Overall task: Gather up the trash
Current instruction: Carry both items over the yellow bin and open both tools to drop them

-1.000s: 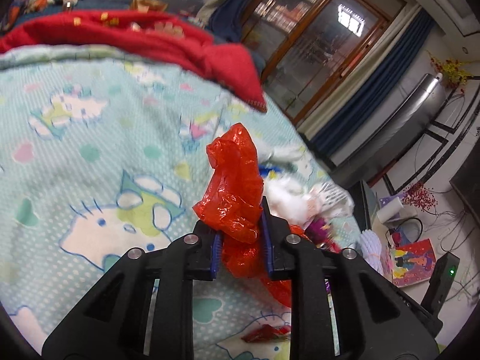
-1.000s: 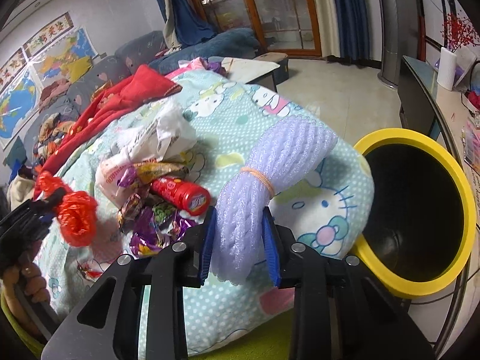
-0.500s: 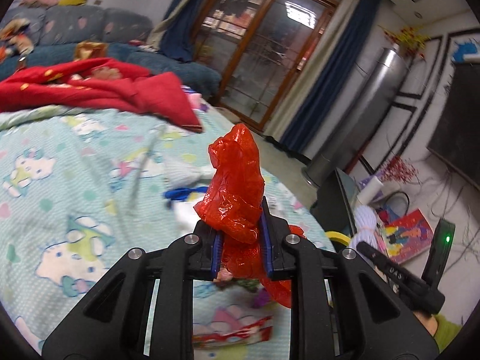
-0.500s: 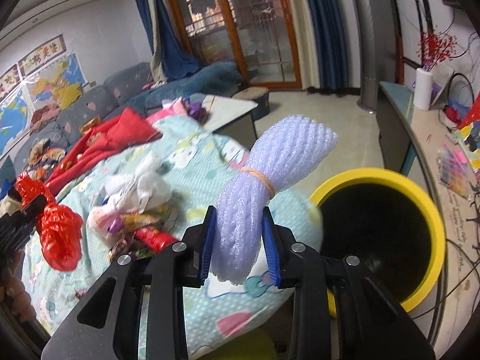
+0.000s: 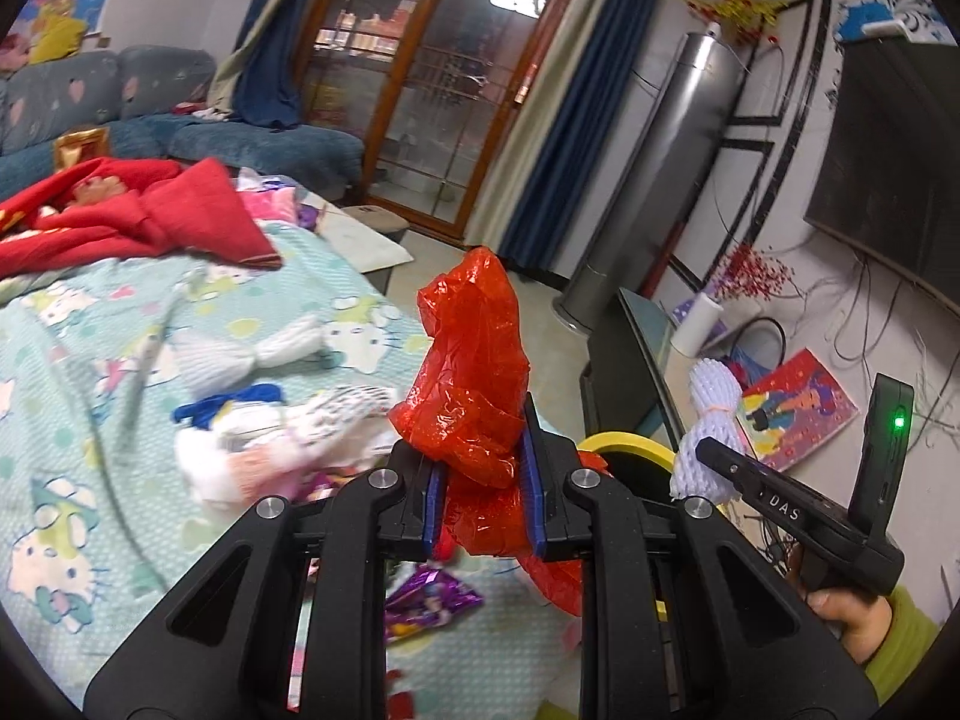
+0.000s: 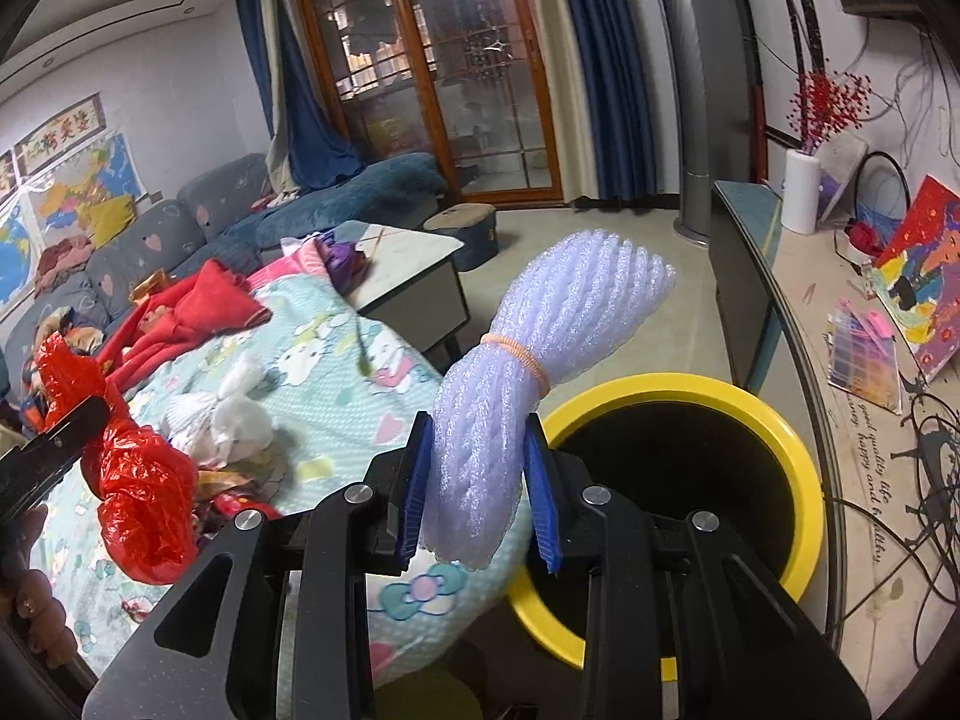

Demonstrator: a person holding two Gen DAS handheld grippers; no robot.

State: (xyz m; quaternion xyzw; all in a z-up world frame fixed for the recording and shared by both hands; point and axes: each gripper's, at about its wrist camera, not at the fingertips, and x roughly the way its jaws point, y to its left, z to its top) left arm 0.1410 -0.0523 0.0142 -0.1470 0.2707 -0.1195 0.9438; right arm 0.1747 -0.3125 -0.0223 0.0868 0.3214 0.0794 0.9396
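My left gripper (image 5: 483, 483) is shut on a crumpled red plastic bag (image 5: 471, 372) that sticks up above its pads and hangs below them. My right gripper (image 6: 480, 492) is shut on a bundle of pale lilac foam netting (image 6: 540, 354) tied with an orange rubber band. A yellow-rimmed black bin (image 6: 690, 474) stands just right of the right gripper, beside the bed. In the left wrist view the bin's rim (image 5: 624, 441) shows behind the fingers, and the right gripper (image 5: 708, 456) holds the foam netting (image 5: 711, 396) over it. The red bag (image 6: 138, 486) hangs at the left of the right wrist view.
A bed with a cartoon-cat sheet (image 5: 90, 372) carries white tissue (image 6: 222, 414), snack wrappers (image 5: 429, 597) and a red blanket (image 5: 120, 210). A low dark cabinet (image 6: 750, 276) with a paper roll (image 6: 801, 192) runs along the right wall. A small table (image 6: 414, 276) stands past the bed.
Both grippers have risen and swung right, away from the bed's trash pile toward the bin, each keeping its load. The left gripper has rolled, so the room now looks upright.
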